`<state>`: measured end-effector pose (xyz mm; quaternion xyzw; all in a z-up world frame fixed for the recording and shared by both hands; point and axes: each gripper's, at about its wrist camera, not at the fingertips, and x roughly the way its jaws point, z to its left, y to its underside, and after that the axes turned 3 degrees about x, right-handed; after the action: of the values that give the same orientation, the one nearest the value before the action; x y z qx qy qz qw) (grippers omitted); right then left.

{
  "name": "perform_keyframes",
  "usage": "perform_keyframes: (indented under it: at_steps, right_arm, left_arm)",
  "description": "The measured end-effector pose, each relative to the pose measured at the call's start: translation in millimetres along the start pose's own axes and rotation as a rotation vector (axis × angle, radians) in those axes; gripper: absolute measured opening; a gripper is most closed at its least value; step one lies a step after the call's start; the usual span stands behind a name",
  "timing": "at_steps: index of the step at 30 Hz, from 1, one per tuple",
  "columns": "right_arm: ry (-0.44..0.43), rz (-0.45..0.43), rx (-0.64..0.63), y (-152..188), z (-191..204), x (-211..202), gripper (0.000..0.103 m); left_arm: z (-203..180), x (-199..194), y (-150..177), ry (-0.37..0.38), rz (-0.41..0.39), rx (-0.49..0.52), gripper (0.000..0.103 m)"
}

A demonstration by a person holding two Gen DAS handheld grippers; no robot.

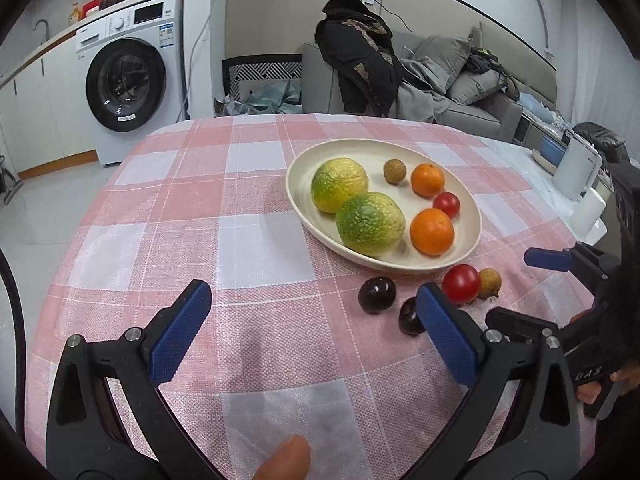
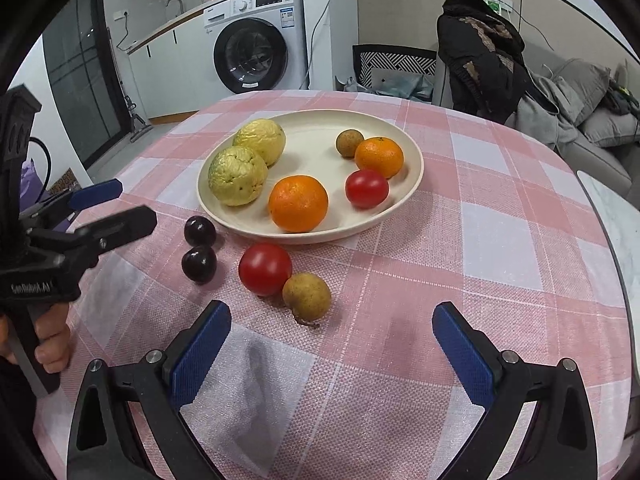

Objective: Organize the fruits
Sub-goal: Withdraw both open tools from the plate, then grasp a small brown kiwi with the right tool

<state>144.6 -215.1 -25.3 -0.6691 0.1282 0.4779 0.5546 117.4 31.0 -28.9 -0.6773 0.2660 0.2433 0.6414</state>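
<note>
A cream plate [image 1: 360, 152] on the pink checked cloth holds two green-yellow guavas [image 1: 339, 185], two oranges [image 1: 432, 231], a tomato [image 1: 446, 204] and a longan [image 1: 395, 171]. In front of the plate on the cloth lie two dark plums [image 1: 377, 294], a tomato [image 1: 461, 284] and a longan [image 1: 489, 282]. My left gripper [image 1: 314, 332] is open and empty; its right finger hides part of the nearer plum. In the right wrist view my right gripper [image 2: 332, 344] is open and empty, just behind the loose longan [image 2: 307, 296] and tomato [image 2: 265, 269]. The plums [image 2: 199, 264] lie to their left.
The round table's edge curves close on the left and far side. Beyond it stand a washing machine [image 1: 128, 80], a chair draped with a black jacket [image 1: 356, 60] and a grey sofa [image 1: 472, 112]. A white appliance [image 1: 576, 168] sits right of the table.
</note>
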Motion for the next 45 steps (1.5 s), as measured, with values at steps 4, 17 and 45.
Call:
perform_keyframes:
  at_steps: [4,17,45]
  right_arm:
    - [-0.016,0.012,0.018,-0.5,-3.9,2.4,0.101]
    - [-0.047,0.034,-0.039,-0.3,4.8,8.9,0.048]
    - [-0.104,-0.020,0.000,-4.1,-3.6,-10.5,0.026]
  left_arm:
    - [-9.4,5.9,2.0,0.049,0.052,0.042,0.102]
    - [-36.1,14.0,12.4,0.102,0.131,0.143,0.101]
    - [-43.9,23.8,14.7,0.214,0.201,0.134,0.075]
